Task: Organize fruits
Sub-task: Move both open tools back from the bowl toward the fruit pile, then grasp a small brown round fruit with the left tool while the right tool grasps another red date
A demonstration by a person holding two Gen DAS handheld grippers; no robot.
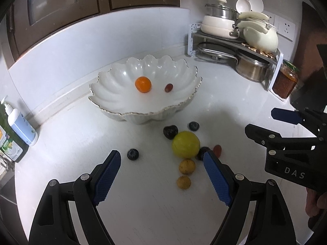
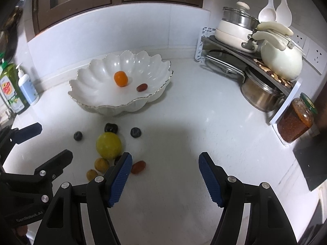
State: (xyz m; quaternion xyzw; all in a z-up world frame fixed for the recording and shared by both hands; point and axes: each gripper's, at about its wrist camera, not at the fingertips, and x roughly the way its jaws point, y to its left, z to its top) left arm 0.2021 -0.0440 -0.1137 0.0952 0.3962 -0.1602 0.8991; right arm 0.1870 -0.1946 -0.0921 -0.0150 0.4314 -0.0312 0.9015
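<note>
A white scalloped bowl (image 1: 114,94) (image 2: 92,94) holds an orange fruit (image 1: 143,84) (image 2: 121,78) and a red grape (image 1: 168,87) (image 2: 141,87). In front of it on the white counter lie a yellow-green fruit (image 1: 185,144) (image 2: 109,145), two small yellow fruits (image 1: 187,166) (image 1: 183,182), several dark berries (image 1: 133,154) (image 1: 170,131) (image 1: 193,126) and a red grape (image 2: 138,166). My left gripper (image 1: 163,159) stands open above the small yellow fruits, holding nothing. My right gripper (image 2: 164,161) is open over bare counter, right of the fruit.
A corner rack (image 2: 241,55) with pots, a kettle (image 2: 282,60) and a steel pot sits at the back right, a jar (image 2: 295,118) beside it. Soap bottles (image 1: 20,122) stand at the left edge. A dark block (image 2: 310,163) lies at the right.
</note>
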